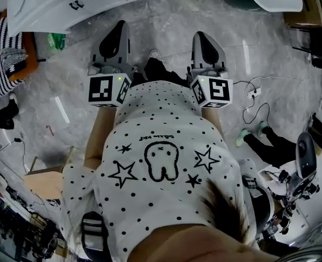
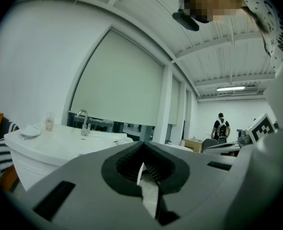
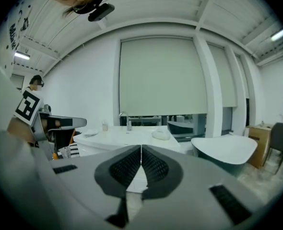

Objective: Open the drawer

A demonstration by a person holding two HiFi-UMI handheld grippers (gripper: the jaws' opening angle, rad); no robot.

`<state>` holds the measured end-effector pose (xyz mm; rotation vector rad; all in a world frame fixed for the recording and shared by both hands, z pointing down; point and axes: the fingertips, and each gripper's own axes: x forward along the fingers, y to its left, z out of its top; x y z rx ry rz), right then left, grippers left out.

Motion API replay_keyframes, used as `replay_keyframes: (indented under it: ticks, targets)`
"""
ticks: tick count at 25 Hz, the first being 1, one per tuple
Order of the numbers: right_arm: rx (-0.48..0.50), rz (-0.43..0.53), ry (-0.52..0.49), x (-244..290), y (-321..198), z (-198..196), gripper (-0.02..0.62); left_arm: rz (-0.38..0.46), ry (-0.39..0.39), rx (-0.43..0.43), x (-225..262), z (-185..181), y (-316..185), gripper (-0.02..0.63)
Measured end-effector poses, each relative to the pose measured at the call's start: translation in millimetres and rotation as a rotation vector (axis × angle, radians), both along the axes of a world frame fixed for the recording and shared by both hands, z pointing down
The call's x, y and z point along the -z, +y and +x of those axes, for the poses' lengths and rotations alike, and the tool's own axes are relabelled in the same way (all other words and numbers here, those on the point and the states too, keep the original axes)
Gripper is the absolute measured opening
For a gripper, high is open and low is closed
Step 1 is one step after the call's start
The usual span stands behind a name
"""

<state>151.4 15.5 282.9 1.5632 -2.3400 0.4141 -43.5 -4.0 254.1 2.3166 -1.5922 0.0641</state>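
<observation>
Currently the left tongs (image 1: 119,30) and right tongs (image 1: 202,38) are both pressed together and empty, held side by side, apart from the white drawer cabinet (image 1: 68,7).

Bare floor (image 1: 166,21) is lying open up to the drawer (image 1: 76,5). Striped cloth (image 1: 4,51) is crowding the left side; cables (image 1: 243,83) are trailing over the floor at right.

Open test hall fitted like a bathroom showroom, white vanity cabinet (image 3: 127,138) with drawers (image 1: 90,1) and chrome faucet (image 2: 84,122), white tub (image 3: 225,150), tall roller blinds (image 3: 156,75), marble-look floor (image 1: 172,31) with loose cables (image 1: 248,82), cardboard box (image 2: 194,145), ceiling strip light (image 2: 230,88)
</observation>
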Motion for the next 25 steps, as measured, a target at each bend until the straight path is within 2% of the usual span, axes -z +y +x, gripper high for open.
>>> replay_keyframes:
  ticks: [9,25]
  targets:
    - [0.043,0.021,-0.002,1,-15,-1,0.014,0.019,-0.003,0.042,2,-4,-11,0.004]
    - [0.021,0.038,0.009,3,-21,3,0.014,0.054,0.007,-0.016,5,7,-26,0.005]
